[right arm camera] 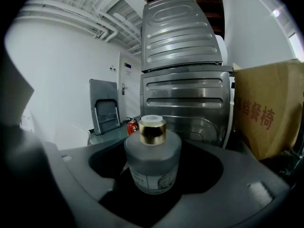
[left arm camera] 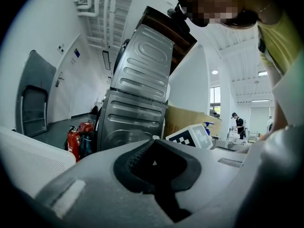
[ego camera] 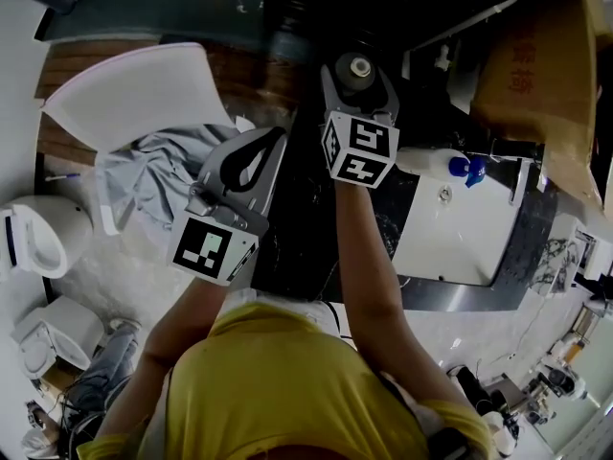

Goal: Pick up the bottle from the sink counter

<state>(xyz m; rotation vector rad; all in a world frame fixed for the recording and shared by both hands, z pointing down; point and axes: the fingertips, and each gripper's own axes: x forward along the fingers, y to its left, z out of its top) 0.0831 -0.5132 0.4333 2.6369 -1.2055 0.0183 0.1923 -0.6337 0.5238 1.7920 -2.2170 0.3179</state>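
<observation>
Glass is what my right gripper [ego camera: 359,82] has hold of: the bottle [right arm camera: 153,158], frosted and squat with a gold collar under its pale cap, stands upright in the hollow between the two jaws, and they are closed against its lower body on both sides. I grip low, near the base, so the neck and cap stand free and the weight sits deep in the jaws, not out at the tips. In the head view the bottle is at the far end of that gripper, above the dark sink counter [ego camera: 297,228] and just left of the white basin [ego camera: 450,247]. No view shows the bottle's underside against the counter, so I cannot say whether it is clear of the surface or only gripped; I judge the grasp made and the lift either under way or next.

My left gripper [ego camera: 268,142] is nearer to me and to the left of the right one, jaws together with nothing between them. I hold it off to the side, over the edge of the counter beside a crumpled grey cloth [ego camera: 144,175], so it stays out of the right arm's way. A white spray bottle [ego camera: 431,164] with a blue top lies at the far rim of the basin, well apart from my grip.
</observation>
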